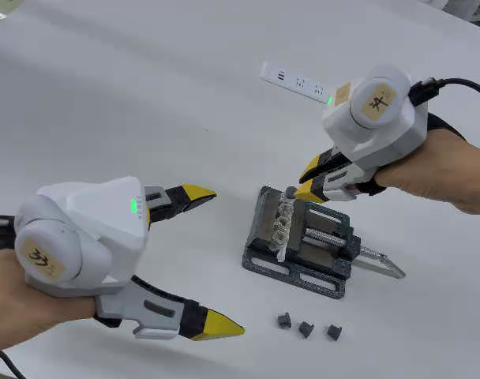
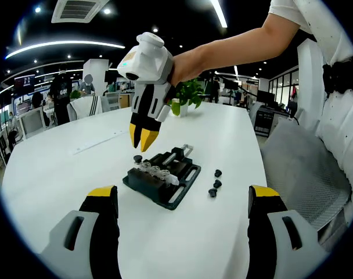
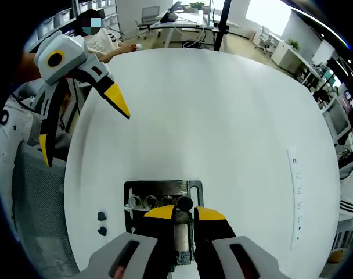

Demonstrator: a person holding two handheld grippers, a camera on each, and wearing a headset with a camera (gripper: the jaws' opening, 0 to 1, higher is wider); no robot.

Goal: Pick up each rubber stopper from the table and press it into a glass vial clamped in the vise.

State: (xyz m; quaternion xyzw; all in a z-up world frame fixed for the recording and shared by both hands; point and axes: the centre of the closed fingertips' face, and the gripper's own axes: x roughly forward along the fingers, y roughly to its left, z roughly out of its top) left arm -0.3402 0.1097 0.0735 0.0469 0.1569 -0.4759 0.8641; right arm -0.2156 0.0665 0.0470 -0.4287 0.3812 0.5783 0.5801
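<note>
I have the right tongs (image 1: 303,189) down at the far end of the vise (image 1: 331,246), drawn almost together with only a narrow slit between the tips. One rubber stopper (image 1: 290,192) sits right at those tips, over the end vial of the row. I cannot tell whether the tongs are pinching it or only resting against it. From the left gripper view it looks perched on the vial mouth, though I can't judge if it is pressed fully home. The other glass vials (image 1: 283,223) clamped in the vise look open, three as far as I can make out. Three loose stoppers (image 1: 306,329) lie on the bench (image 1: 145,95) just in front of the vise. My left tongs (image 1: 212,259) hang spread wide and empty, well to the side. By my reckoning the first stopper is roughly placed and three are left to do
</note>
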